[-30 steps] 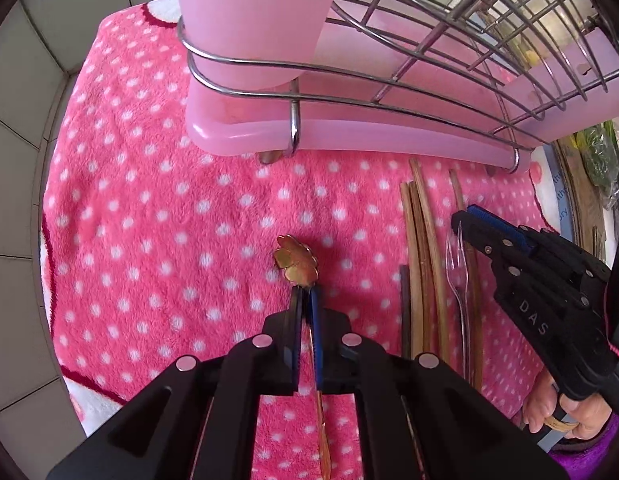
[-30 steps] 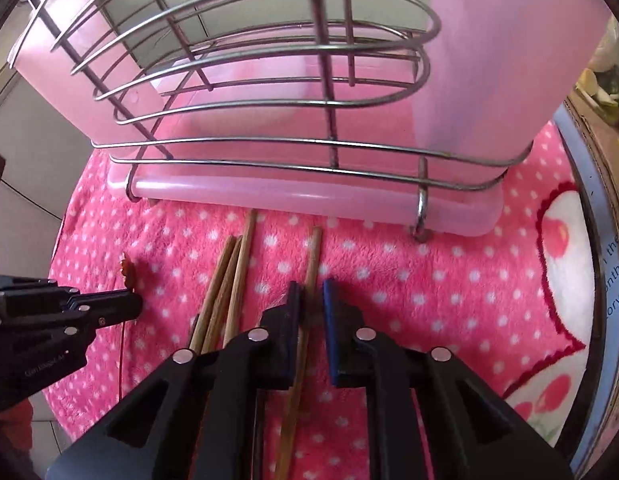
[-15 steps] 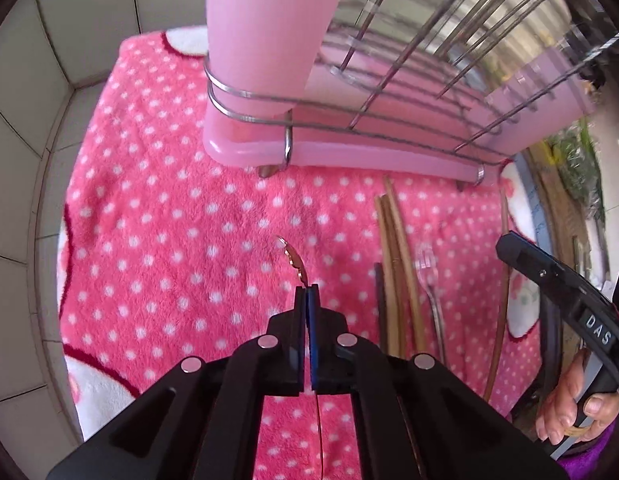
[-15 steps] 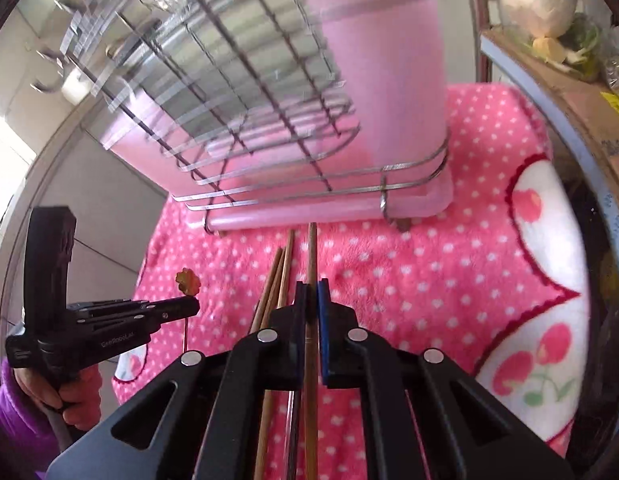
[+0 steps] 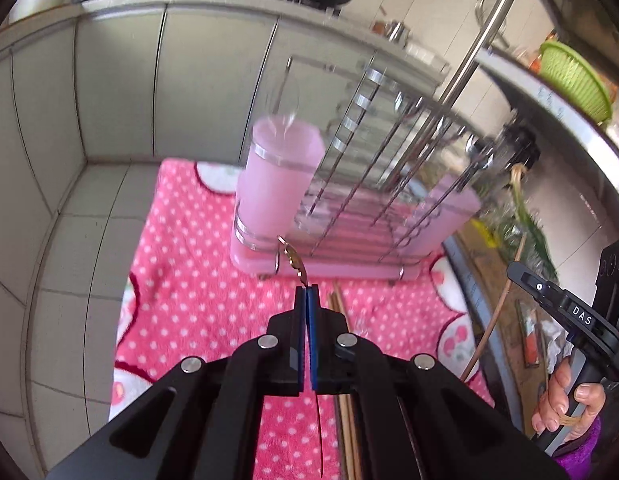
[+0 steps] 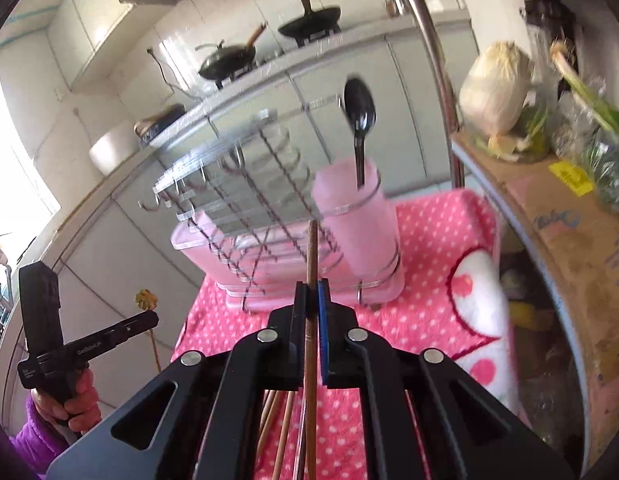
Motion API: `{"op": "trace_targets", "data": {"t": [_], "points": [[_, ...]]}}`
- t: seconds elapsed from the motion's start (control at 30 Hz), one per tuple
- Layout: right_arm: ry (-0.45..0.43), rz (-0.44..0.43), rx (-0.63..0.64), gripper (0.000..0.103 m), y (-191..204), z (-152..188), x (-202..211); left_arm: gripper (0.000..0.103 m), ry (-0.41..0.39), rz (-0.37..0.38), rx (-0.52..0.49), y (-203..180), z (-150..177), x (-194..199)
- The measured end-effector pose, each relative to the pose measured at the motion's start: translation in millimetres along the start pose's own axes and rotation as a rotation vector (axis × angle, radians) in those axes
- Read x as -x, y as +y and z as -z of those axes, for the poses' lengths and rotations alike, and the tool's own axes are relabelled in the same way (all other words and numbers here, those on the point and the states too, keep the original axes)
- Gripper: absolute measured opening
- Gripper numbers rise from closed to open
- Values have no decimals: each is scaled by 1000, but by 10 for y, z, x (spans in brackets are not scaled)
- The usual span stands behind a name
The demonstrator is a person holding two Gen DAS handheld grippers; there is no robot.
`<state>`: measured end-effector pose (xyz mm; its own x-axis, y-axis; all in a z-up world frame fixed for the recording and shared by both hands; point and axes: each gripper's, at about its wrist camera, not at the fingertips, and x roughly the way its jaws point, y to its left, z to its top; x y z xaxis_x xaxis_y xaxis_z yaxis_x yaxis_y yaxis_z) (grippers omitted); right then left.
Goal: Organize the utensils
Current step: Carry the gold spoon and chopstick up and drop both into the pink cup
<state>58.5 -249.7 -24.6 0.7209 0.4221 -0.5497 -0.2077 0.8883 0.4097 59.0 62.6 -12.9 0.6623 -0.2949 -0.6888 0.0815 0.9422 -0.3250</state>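
Centre frame, my left gripper (image 5: pixel 307 294) pinches a gold flower spoon (image 5: pixel 294 259), my right gripper (image 6: pixel 312 292) a brown chopstick (image 6: pixel 310 264); pink rack (image 5: pixel 349 216) ahead, loose chopsticks (image 5: pixel 345 420) below.

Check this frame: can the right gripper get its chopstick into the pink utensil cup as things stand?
Probably yes. The right gripper is shut on the chopstick, pointing toward the pink utensil cup. Nothing lies between them; the black spoon in the cup leaves room beside it.

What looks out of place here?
Loose chopsticks lie on the pink mat instead of in the pink cup, which holds only a black spoon. Nothing spilled or broken.
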Motion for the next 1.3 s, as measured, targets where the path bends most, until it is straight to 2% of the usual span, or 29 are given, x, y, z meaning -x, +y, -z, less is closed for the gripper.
{"op": "trace_targets", "data": {"t": [0.23, 0.47, 0.57, 0.7, 0.8, 1.03, 1.3], "points": [[-147, 4, 50, 6, 101, -415, 384, 0, -185, 40, -18, -125, -312, 484], [-313, 29, 140, 6, 303, -959, 575, 1, -362, 32, -5, -186, -836, 742], [-376, 37, 161, 6, 358, -1183, 628, 1, -432, 10, -12, -210, -1048, 774], [-453, 58, 162, 6, 350, -1457, 669, 1, -539, -92, -50, -259, -1243, 763], [-496, 78, 164, 6, 338, -1602, 640, 1, -605, -142, -66, -269, -1343, 686], [-505, 92, 152, 6, 188, -1703, 297, 1, -639, -139, -22, -135, -1432, 344], [-474, 87, 160, 6, 46, -1556, -78, 1, -659, -219, -52, -51, -1242, -13]]}}
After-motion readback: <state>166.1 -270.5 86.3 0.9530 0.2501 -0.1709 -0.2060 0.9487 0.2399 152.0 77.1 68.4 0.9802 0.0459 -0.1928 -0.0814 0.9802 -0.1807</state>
